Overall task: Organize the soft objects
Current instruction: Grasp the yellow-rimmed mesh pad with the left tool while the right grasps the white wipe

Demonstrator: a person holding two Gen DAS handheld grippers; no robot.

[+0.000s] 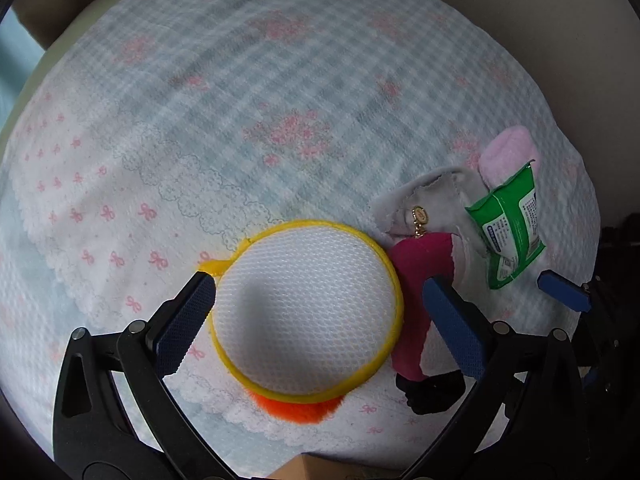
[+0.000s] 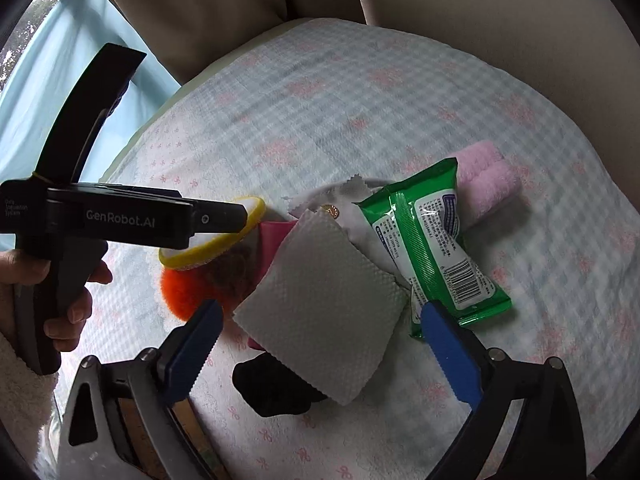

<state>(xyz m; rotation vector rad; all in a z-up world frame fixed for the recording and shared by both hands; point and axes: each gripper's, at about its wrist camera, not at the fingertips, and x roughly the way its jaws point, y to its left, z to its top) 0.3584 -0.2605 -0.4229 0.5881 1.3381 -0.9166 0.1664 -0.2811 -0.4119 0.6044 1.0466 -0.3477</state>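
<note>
A pile of soft things lies on a checked cloth. My left gripper [image 1: 318, 304] is open, its jaws on either side of a white mesh pad with a yellow rim [image 1: 306, 308] that lies on an orange fluffy ball [image 1: 302, 408]. Beside it lie a magenta plush piece [image 1: 412, 276], a black object [image 1: 430, 394], a grey cloth [image 1: 440, 192], a green wipes packet [image 1: 510, 228] and a pink towel roll [image 1: 508, 152]. My right gripper [image 2: 320, 332] is open above a folded grey paper towel [image 2: 320, 304]. The wipes packet [image 2: 428, 248], towel roll [image 2: 486, 180] and mesh pad [image 2: 256, 210] show there too.
The blue-and-white checked cloth with pink bows [image 1: 200, 120] covers a cushioned seat; beige backrests [image 2: 460, 8] stand behind it. A blue curtain [image 2: 60, 80] hangs at the left. A hand holds the left gripper's body [image 2: 120, 220]. A cardboard edge [image 1: 312, 468] shows at the bottom.
</note>
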